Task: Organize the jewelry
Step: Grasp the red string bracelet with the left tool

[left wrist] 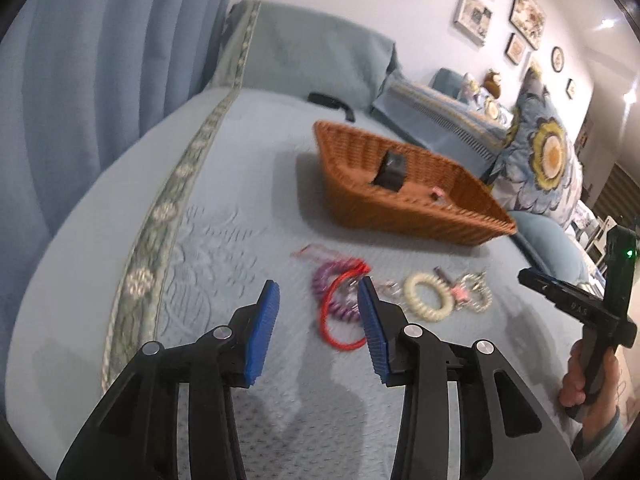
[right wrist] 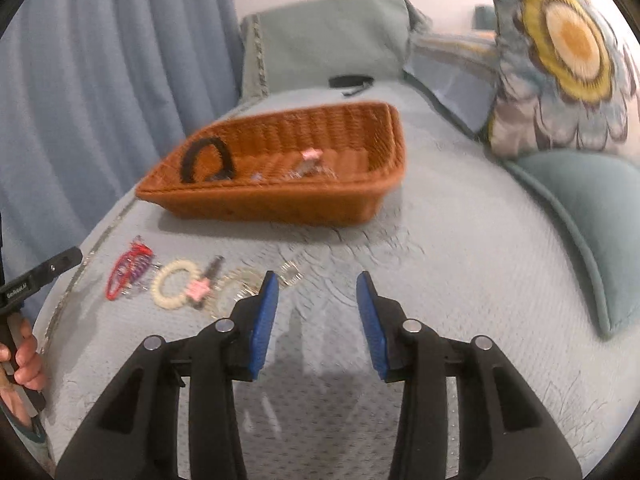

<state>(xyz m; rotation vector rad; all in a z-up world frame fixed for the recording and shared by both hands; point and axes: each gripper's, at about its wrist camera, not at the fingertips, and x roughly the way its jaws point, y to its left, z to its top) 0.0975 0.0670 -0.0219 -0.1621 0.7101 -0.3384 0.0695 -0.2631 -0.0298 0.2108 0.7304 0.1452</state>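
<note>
A brown wicker basket (left wrist: 404, 216) (right wrist: 304, 200) stands on the pale blue bed cover; it holds a black band (right wrist: 206, 160) (left wrist: 390, 172) and a small pink piece (right wrist: 311, 156). In front of it lies a row of jewelry: a red ring (left wrist: 334, 320) over a purple coil (left wrist: 326, 280), a cream coil bracelet (left wrist: 428, 298) (right wrist: 174, 290), a pink clip (right wrist: 199, 289) and silvery chain pieces (right wrist: 240, 286). My left gripper (left wrist: 318, 290) is open and empty, just above the red ring's near side. My right gripper (right wrist: 318, 278) is open and empty, right of the chain pieces.
Flowered cushion (right wrist: 560, 56) and teal cushion (right wrist: 588, 216) lie to the right. Blue curtain (left wrist: 100, 60) hangs on the left. A black strap (left wrist: 332, 102) lies behind the basket by the headboard. The other gripper shows at each view's edge (left wrist: 580, 308) (right wrist: 36, 278).
</note>
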